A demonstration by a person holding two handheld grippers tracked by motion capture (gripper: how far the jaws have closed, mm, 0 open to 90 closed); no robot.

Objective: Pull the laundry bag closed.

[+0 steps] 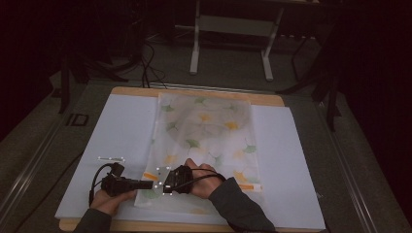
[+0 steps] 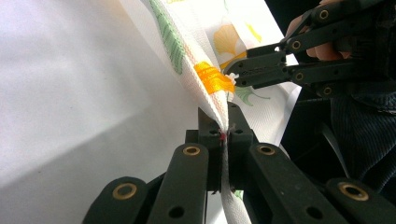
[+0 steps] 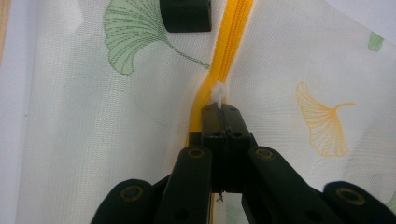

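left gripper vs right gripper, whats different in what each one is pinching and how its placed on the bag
The left gripper is shut on the mesh bag at its fabric edge; the right gripper is shut on the white zipper pull on the orange zipper. In the high view the left gripper sits at the bag's near left edge, the right gripper just inside it. Both are black with jaws closed.

From above the room is dim, corners falling to black, the white table cover (image 1: 121, 126) palely lit. Both gripper views are bright; nearest black jaws look soft, shadow pooling lower left.
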